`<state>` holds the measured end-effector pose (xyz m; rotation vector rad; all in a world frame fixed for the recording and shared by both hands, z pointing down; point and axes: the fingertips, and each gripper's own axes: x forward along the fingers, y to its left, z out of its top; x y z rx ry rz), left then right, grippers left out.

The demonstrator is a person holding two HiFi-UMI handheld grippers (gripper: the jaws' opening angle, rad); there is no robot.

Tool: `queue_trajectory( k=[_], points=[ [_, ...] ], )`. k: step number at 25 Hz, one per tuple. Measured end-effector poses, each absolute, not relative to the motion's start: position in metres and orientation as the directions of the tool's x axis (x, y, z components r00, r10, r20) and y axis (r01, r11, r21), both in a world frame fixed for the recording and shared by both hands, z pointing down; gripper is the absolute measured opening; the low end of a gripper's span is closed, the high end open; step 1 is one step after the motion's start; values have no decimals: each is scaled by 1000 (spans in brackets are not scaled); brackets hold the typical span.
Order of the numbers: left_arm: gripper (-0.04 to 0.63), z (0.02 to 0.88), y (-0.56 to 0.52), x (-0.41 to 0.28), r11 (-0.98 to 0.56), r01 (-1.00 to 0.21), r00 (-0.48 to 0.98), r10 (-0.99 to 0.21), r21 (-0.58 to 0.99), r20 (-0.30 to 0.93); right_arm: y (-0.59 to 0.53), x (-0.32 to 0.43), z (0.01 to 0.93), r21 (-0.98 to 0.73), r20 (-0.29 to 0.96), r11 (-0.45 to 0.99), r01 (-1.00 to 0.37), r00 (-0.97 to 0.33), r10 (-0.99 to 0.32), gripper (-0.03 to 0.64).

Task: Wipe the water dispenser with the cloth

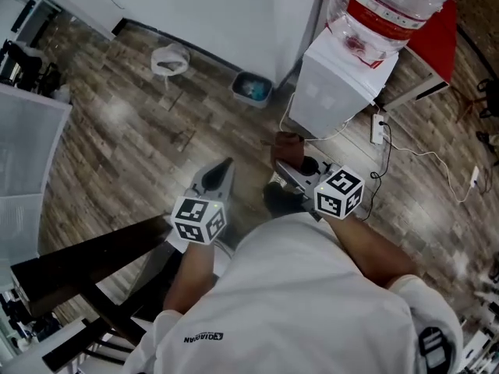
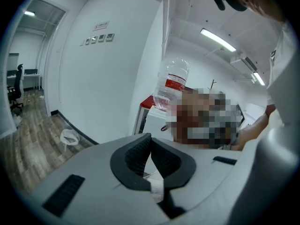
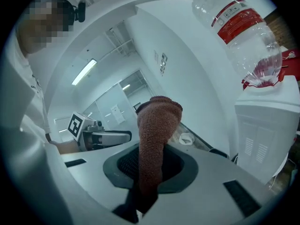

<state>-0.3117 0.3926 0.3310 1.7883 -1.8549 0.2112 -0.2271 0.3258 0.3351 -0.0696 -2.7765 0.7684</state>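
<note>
Cloth [image 3: 157, 139], brown and knitted, is pinched between the jaws of the right gripper [image 1: 290, 170]. It stands up out of them in a folded wad with a rounded top and does not touch the dispenser [image 3: 262, 130]. In the head view only a brown scrap shows at the gripper's tip, low over the floor [image 1: 117, 131]. The dispenser is a white box standing ahead and to the right of that gripper, near but apart. A clear bottle [image 1: 386, 6] with a red band sits upside down on top of it. Just behind it is a red table [image 1: 437, 37]. A white cable runs from the dispenser's foot to a power strip [image 1: 377, 129] lying on the wood floor. The left gripper [image 2: 150, 142] is to the left of the right one, level with it and pointing the same way. Its dark pads are pressed together at the tips, with nothing between them. Both marker cubes show in the head view above the person's white shirt. Farther left, along the white wall, are a small bin [image 1: 252, 88] and a white bag [image 1: 170, 58].
</note>
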Motion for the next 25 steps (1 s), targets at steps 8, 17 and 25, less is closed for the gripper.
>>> queue_trajectory(
  k=[8, 17, 25],
  points=[
    [-11, 315, 313, -362, -36, -978, 134, -860, 204, 492, 251, -268, 342, -561, 214, 815, -145, -976, -27, 58],
    [-11, 324, 251, -385, -115, -975, 201, -818, 190, 540, 192, -263, 330, -568, 151, 788, -238, -971, -185, 58],
    [-11, 335, 195, -350, -333, -926, 372, -727, 178, 577, 167, -215, 330, -571, 140, 716, -402, -907, -397, 58]
  ],
)
